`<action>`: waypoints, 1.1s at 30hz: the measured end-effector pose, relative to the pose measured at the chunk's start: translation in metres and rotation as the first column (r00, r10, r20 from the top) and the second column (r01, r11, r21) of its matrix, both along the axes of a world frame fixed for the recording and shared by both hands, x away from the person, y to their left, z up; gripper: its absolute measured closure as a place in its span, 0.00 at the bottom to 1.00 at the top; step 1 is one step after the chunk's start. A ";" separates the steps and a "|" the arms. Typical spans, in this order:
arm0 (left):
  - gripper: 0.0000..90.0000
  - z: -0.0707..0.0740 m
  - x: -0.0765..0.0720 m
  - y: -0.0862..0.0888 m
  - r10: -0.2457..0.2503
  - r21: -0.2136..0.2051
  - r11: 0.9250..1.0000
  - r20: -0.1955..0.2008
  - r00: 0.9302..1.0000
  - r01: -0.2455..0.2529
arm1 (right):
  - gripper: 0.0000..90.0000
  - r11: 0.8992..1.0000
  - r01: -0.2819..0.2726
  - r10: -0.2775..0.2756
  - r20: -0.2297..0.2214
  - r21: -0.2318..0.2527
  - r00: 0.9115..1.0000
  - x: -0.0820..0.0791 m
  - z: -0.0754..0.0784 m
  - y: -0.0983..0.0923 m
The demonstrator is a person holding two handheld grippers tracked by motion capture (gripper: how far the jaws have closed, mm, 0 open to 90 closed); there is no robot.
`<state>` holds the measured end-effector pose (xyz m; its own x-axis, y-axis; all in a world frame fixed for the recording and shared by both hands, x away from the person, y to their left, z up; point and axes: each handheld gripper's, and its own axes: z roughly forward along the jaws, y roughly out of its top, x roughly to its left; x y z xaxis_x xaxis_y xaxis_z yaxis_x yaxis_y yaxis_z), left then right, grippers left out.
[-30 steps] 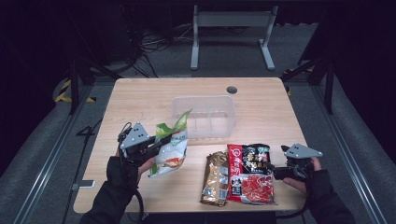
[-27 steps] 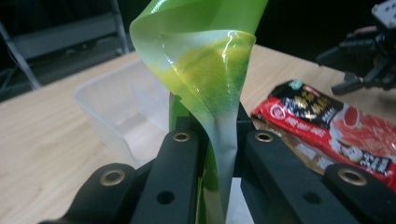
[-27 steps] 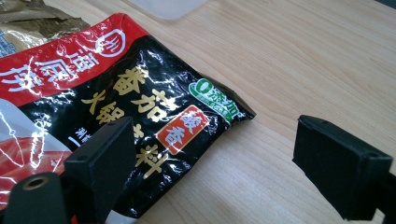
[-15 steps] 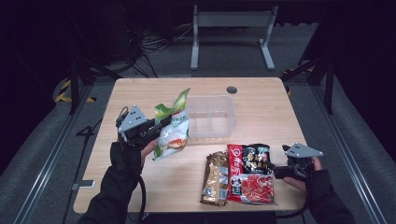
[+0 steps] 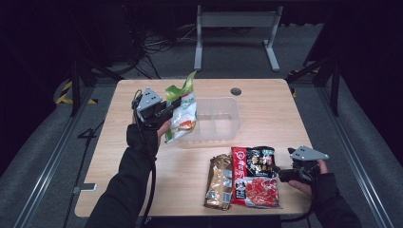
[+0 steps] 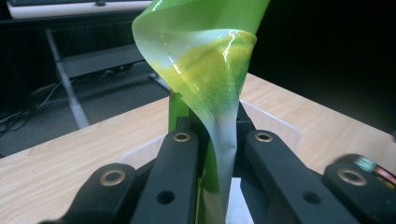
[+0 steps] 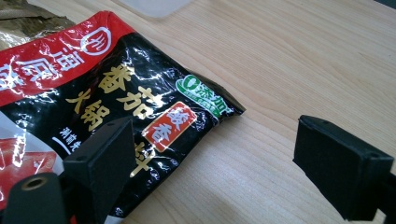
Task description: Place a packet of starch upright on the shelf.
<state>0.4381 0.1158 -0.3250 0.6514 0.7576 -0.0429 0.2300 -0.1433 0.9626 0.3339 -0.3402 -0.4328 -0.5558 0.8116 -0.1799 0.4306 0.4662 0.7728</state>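
Green packet (image 5: 182, 114) pinched aloft by left gripper (image 5: 167, 108)

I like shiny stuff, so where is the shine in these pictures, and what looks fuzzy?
Left gripper view: a bright glare streak on the green packet; the black jaws up close are soft. Right gripper view: white glints on the red-and-black packet; the near jaws blur. High view: the table is lit, the room around it dark.

The right hand-held gripper (image 7: 212, 172) holds its 2 black jaws wide apart, with nothing between them. The left jaw overlaps a glossy black-and-red plastic food packet (image 7: 93, 102) lying flat on the light wooden bench (image 7: 303, 60).
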 end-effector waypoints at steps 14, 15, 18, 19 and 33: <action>0.96 -0.018 0.045 -0.019 0.089 0.015 0.996 -0.002 0.996 -0.089 | 0.15 1.000 0.003 -0.003 -0.002 -0.005 1.000 0.001 -0.002 -0.002; 0.96 -0.019 0.048 -0.020 0.101 0.027 0.995 0.004 0.995 -0.101 | 0.15 1.000 0.005 -0.005 -0.001 -0.005 1.000 0.001 -0.002 -0.002; 0.96 -0.022 0.054 -0.023 0.113 0.031 0.993 0.017 0.993 -0.113 | 0.15 1.000 0.002 -0.002 -0.004 -0.011 1.000 0.001 -0.003 -0.002; 0.96 -0.024 0.056 -0.024 0.120 0.029 0.992 0.018 0.993 -0.121 | 0.15 1.000 0.001 -0.001 -0.005 -0.014 1.000 0.001 -0.003 -0.002; 0.95 -0.059 0.070 -0.034 0.181 0.001 0.983 0.018 0.983 -0.181 | 0.15 1.000 0.000 0.000 -0.003 -0.016 1.000 0.000 -0.004 -0.003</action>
<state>0.5078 0.0815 -0.3841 0.5041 0.8631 -0.0302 0.2352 -0.1036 0.9664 0.3340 -0.3431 -0.4367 -0.5566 0.8086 -0.1908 0.4328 0.4782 0.7642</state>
